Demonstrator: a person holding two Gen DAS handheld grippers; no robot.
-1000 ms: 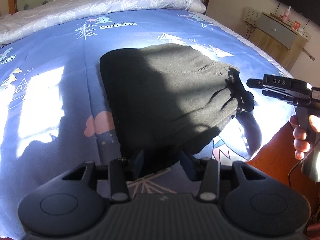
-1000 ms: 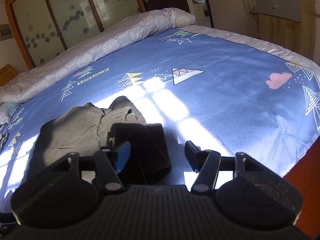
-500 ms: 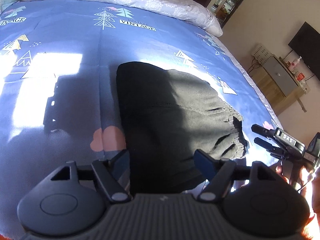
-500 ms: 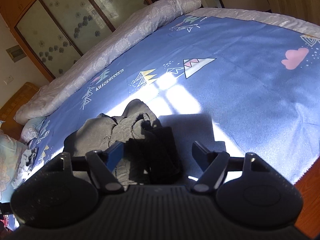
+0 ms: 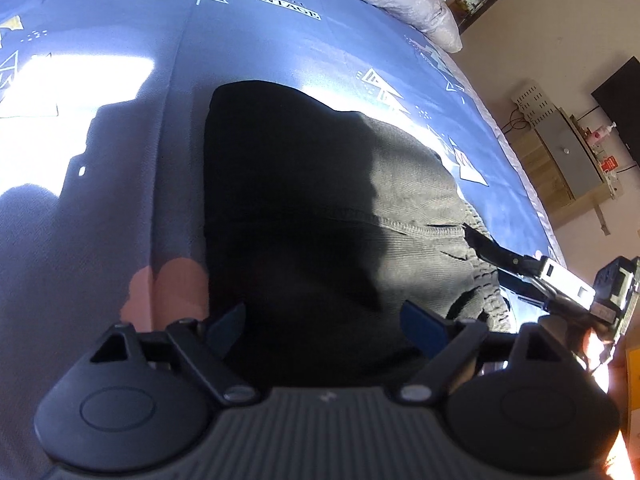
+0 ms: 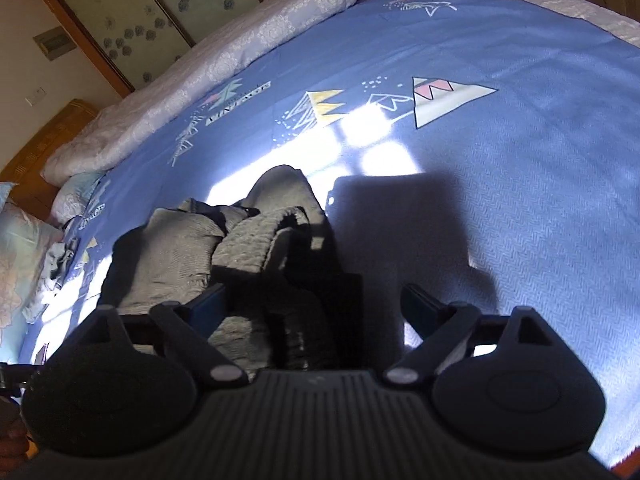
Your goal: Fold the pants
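The dark grey pants (image 5: 320,216) lie folded into a compact bundle on the blue patterned bedspread (image 5: 120,80). My left gripper (image 5: 324,328) is open and empty, its jaws wide apart above the near edge of the bundle. My right gripper (image 6: 316,308) is open and empty over the bunched waistband end of the pants (image 6: 256,248). In the left wrist view the right gripper (image 5: 492,264) reaches in from the right, its fingertips at the elastic waistband.
A white quilt (image 6: 240,40) and pillows (image 6: 24,248) lie along the head of the bed. A wooden cabinet (image 5: 568,160) and a wall television (image 5: 616,92) stand beyond the bed's right side. Wardrobe doors (image 6: 160,12) are behind.
Both grippers have moved in closer over the pants and tilted downward. Both jaws have opened wider. The pants have stayed in place.
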